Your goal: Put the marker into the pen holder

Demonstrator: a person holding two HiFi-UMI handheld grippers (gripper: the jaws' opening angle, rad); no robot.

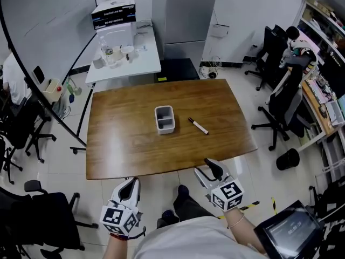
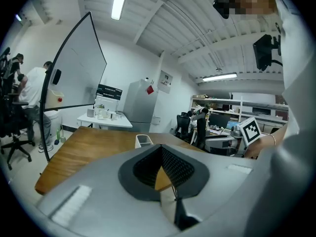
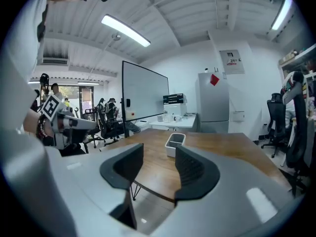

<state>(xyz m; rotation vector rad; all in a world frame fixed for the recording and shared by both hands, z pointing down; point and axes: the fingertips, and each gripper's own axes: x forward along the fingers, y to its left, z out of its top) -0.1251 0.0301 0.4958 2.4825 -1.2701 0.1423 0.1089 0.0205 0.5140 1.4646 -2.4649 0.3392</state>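
Note:
A white rectangular pen holder (image 1: 164, 118) stands near the middle of the brown wooden table (image 1: 118, 144). A slim marker (image 1: 198, 125) with a dark cap lies flat on the wood just to its right. Both grippers hang off the table's near edge, well short of both objects. My left gripper (image 1: 131, 183) is at the lower left, its jaws shut with nothing in them (image 2: 161, 148). My right gripper (image 1: 207, 167) is at the near edge, jaws open and empty (image 3: 159, 151). The pen holder (image 2: 143, 140) (image 3: 175, 142) shows ahead in both gripper views.
Behind the wooden table is a white side table (image 1: 145, 63) with a dark box, bottles and cups. Office chairs (image 1: 277, 109) crowd the right and left sides. A black bin (image 1: 288, 158) sits right of the table. A whiteboard (image 3: 143, 95) stands at the left.

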